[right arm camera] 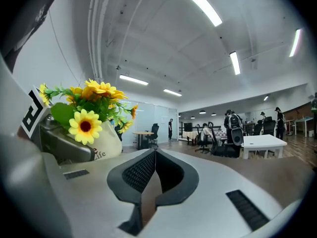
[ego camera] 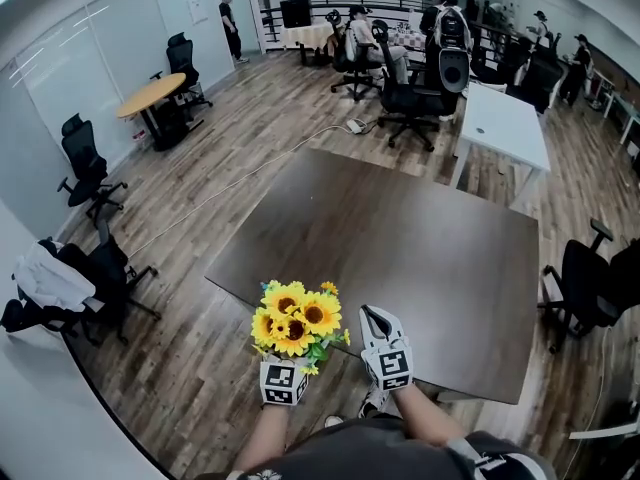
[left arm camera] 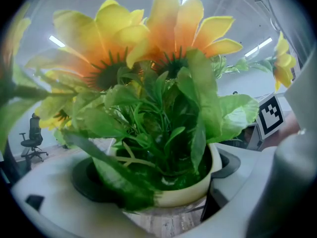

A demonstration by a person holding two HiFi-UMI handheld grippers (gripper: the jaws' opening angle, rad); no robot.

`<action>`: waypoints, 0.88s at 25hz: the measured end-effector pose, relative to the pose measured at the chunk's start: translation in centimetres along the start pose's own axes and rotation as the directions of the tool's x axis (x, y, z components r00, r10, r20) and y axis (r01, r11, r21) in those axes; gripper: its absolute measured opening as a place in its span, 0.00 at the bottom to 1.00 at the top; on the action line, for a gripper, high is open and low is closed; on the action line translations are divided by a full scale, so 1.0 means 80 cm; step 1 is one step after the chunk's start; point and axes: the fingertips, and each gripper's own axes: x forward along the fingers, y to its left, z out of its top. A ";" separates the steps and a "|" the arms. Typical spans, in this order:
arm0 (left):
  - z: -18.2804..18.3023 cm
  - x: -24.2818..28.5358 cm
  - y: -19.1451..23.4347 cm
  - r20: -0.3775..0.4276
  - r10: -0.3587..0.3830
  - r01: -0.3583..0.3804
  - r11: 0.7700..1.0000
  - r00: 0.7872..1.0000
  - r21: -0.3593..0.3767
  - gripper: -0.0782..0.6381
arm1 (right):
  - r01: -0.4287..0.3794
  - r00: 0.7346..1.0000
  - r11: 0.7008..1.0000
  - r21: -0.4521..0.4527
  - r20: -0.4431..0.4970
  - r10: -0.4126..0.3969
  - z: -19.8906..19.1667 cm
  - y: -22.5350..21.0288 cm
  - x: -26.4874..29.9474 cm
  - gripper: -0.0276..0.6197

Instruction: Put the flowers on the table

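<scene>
Sunflower pot [ego camera: 296,325] sits clamped in left gripper [ego camera: 285,360], held in the air at the near edge of the table [ego camera: 400,238]. It is not set down yet. Left gripper view shows both jaws pressed against the pot's sides, with pale plank floor under the base rather than tabletop, so it looks just short of the edge. The grip is low on the pot wall, likely to keep the blooms upright and clear of the jaws.

Right gripper [ego camera: 377,325] is just beside it, tips over the table edge. Its jaws meet tip to tip with nothing between them in its own view. It seems parked as a spare, since one gripper can carry the pot.

The pot is cream, smooth and rounded, probably glazed ceramic, with part of a printed word on its side in the right gripper view. Petals [left arm camera: 148,29] are yellow-orange and leaves [left arm camera: 198,103] are flat and shiny, so they look artificial. Tabletop is dark brown, matte, rectangular and bare. The jaw pads on the right gripper are black and ribbed.

Next step, I judge: move forward over the tabletop, lower, release.
</scene>
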 end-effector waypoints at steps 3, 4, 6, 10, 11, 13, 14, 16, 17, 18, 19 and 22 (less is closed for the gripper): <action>0.004 0.039 0.003 -0.008 -0.003 0.003 1.000 1.000 0.000 0.88 | 0.005 1.000 1.000 -0.004 -0.005 -0.005 -0.003 -0.031 0.020 0.08; 0.005 0.051 0.002 -0.012 -0.006 0.006 1.000 1.000 -0.001 0.88 | 0.005 1.000 1.000 -0.006 -0.008 -0.005 -0.003 -0.041 0.024 0.08; 0.007 0.077 -0.002 -0.023 -0.016 0.016 1.000 1.000 -0.001 0.88 | 0.007 1.000 1.000 -0.010 -0.015 -0.008 -0.004 -0.062 0.032 0.08; 0.004 0.126 -0.010 -0.040 -0.040 0.040 0.999 0.998 -0.006 0.88 | 0.016 1.000 1.000 -0.006 -0.023 -0.016 -0.013 -0.099 0.048 0.08; 0.003 0.138 -0.013 -0.046 -0.045 0.044 0.999 0.998 -0.005 0.88 | 0.019 1.000 1.000 -0.005 -0.026 -0.019 -0.016 -0.110 0.051 0.08; 0.002 0.163 -0.023 -0.059 -0.054 0.054 0.999 0.997 0.001 0.88 | 0.021 0.999 1.000 0.004 -0.031 -0.020 -0.020 -0.132 0.058 0.08; 0.002 0.174 -0.028 -0.066 -0.059 0.059 0.998 0.996 0.003 0.88 | 0.022 0.999 1.000 0.009 -0.033 -0.021 -0.022 -0.143 0.060 0.08; 0.000 0.191 -0.036 -0.080 -0.067 0.067 0.998 0.995 0.002 0.88 | 0.027 0.999 0.999 0.018 -0.036 -0.027 -0.027 -0.162 0.063 0.08; -0.002 0.198 -0.039 -0.087 -0.070 0.071 0.997 0.994 0.002 0.88 | 0.031 0.999 0.999 0.021 -0.038 -0.031 -0.029 -0.171 0.065 0.08; -0.004 0.204 -0.041 -0.095 -0.073 0.074 0.997 0.993 0.004 0.88 | 0.035 0.999 0.999 0.025 -0.040 -0.034 -0.032 -0.179 0.066 0.08; -0.006 0.210 -0.043 -0.102 -0.074 0.075 0.997 0.992 0.006 0.88 | 0.037 0.998 0.999 0.031 -0.042 -0.036 -0.034 -0.185 0.068 0.08; -0.006 0.226 -0.045 -0.110 -0.077 0.079 0.997 0.991 0.010 0.88 | 0.039 0.998 0.999 0.038 -0.048 -0.037 -0.040 -0.202 0.075 0.08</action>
